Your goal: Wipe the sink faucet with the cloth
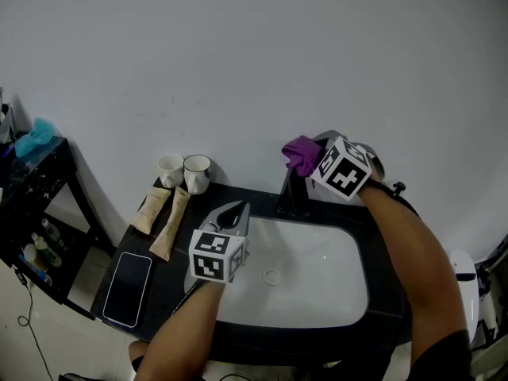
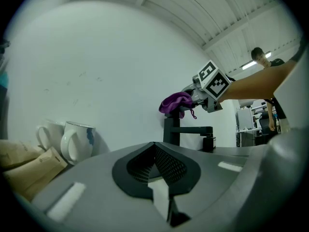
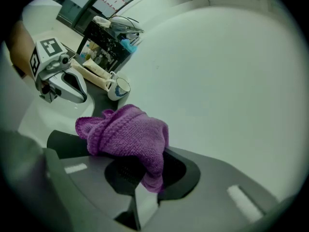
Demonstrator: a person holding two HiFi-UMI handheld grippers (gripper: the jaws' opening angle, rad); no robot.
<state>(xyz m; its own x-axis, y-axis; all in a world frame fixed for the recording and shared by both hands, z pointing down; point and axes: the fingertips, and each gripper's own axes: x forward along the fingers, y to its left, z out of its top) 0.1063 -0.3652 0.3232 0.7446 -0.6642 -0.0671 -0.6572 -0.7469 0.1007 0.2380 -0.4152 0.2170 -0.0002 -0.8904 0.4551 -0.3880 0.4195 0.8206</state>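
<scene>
The black faucet [image 1: 294,198] stands at the back rim of the white sink [image 1: 333,272]. My right gripper [image 1: 308,159] is shut on a purple knitted cloth [image 1: 301,155] and holds it on top of the faucet. In the right gripper view the cloth [image 3: 126,132] bulges out of the jaws of my right gripper [image 3: 145,172], with the dark faucet top [image 3: 65,143] just under it. My left gripper [image 1: 236,212] hovers over the sink's left rim, shut and empty. From the left gripper view, past my left gripper [image 2: 155,151], the faucet [image 2: 174,129] and the cloth [image 2: 177,102] show ahead.
Two white mugs [image 1: 184,171] stand at the back left of the black counter [image 1: 171,280], with two beige tubes [image 1: 163,213] and a dark phone [image 1: 128,288] beside them. A black shelf [image 1: 32,205] with bottles stands to the left. The white wall rises just behind the faucet.
</scene>
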